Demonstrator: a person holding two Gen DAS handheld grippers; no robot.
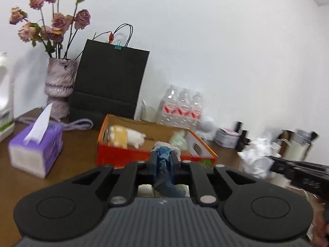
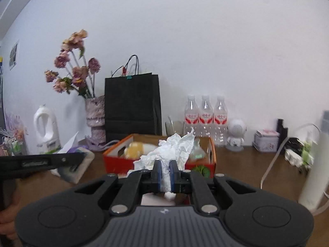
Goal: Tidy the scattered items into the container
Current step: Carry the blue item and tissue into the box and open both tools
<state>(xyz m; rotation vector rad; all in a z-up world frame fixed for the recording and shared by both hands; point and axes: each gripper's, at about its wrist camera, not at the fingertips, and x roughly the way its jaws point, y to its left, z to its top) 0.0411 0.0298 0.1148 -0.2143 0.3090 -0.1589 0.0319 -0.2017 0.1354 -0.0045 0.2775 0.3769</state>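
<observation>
Orange box sat mid-counter, open-topped, cardboard inside, one yellow-white plush within. Left tongs clamped one blue wrapper; right tongs clamped one crumpled white tissue. Three bottles at back edge.

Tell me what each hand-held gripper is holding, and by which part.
The left hand-held gripper pinches a blue crumpled wrapper around its middle. The right hand-held gripper pinches a crumpled white tissue by its lower end.

White jug cut off at left edge; box front hidden by tissue (bottle labels unreadable).
</observation>
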